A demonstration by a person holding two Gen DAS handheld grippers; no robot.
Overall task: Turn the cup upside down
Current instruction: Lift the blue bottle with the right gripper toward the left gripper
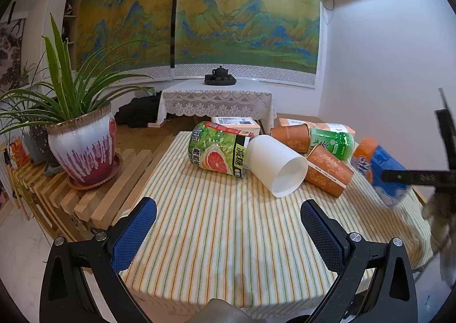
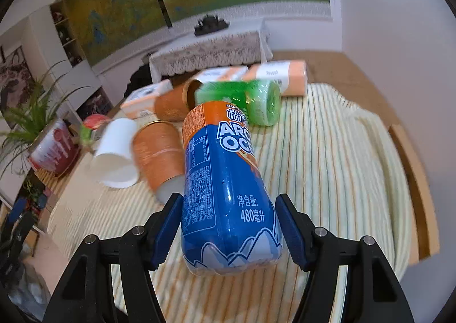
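**Cup still on its side; right jaws busy with a bottle**

The left gripper (image 1: 228, 226) hovers at the counter's near edge, jaws spread wide and empty. The white cup (image 1: 275, 165) lies on its side mid-counter, well beyond them, mouth toward the near edge. The right gripper (image 2: 229, 226) clamps a blue bottle (image 2: 225, 194). Judged next: approach, grasp the cup's wall, invert it.

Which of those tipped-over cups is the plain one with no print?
The white cup, lying on its side with its open mouth toward the left gripper. The two cups beside it are orange and patterned.
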